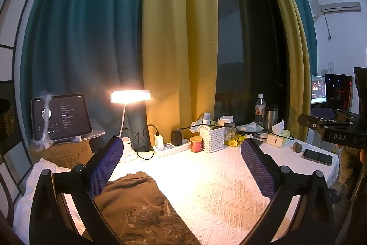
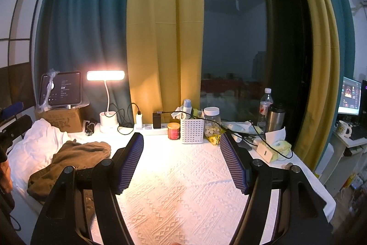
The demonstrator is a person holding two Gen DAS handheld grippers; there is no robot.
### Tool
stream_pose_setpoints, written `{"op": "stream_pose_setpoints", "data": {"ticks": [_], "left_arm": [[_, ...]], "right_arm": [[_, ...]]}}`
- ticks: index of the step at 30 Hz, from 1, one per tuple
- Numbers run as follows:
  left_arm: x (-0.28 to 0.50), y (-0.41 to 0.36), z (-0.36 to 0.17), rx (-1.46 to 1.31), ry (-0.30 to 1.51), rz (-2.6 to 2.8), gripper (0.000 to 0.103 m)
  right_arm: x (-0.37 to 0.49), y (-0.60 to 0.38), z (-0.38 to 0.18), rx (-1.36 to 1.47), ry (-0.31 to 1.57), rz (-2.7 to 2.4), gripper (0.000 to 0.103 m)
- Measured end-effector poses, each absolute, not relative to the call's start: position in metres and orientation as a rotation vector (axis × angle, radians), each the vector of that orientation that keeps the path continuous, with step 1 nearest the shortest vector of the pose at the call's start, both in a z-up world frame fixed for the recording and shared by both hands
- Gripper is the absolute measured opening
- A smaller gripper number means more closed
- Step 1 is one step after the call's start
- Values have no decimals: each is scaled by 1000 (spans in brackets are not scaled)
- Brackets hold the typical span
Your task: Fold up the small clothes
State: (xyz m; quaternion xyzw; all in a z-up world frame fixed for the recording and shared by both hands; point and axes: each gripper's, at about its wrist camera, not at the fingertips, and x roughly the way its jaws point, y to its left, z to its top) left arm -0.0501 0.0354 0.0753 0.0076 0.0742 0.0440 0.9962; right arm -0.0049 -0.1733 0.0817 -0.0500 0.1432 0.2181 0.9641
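Note:
A crumpled brown garment (image 1: 140,201) with a faded print lies on the white textured tablecloth (image 1: 218,187), low in the left wrist view. My left gripper (image 1: 182,141) hovers over it, open; its left finger (image 1: 105,169) is above the garment's edge and nothing sits between the pads. In the right wrist view the same brown garment (image 2: 73,160) lies bunched at the left, beside a white cloth (image 2: 34,146). My right gripper (image 2: 180,137) is open over bare tablecloth (image 2: 179,187), to the right of the garment and apart from it.
Along the back stand a lit desk lamp (image 2: 105,75), a tablet on a cardboard box (image 2: 60,88), a power strip (image 2: 151,128), a red can (image 2: 173,131), a white basket (image 2: 192,131), a jar (image 2: 212,121), a bottle and a steel tumbler (image 2: 275,118). A phone (image 1: 317,157) lies at the right edge.

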Motion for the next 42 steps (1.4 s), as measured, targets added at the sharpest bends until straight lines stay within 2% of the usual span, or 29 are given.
{"op": "stream_pose_setpoints", "data": {"ticks": [42], "left_arm": [[-49,33,77,39,156,66,101]], "right_arm": [[-5,-178,80,-108,292,438,72]]}}
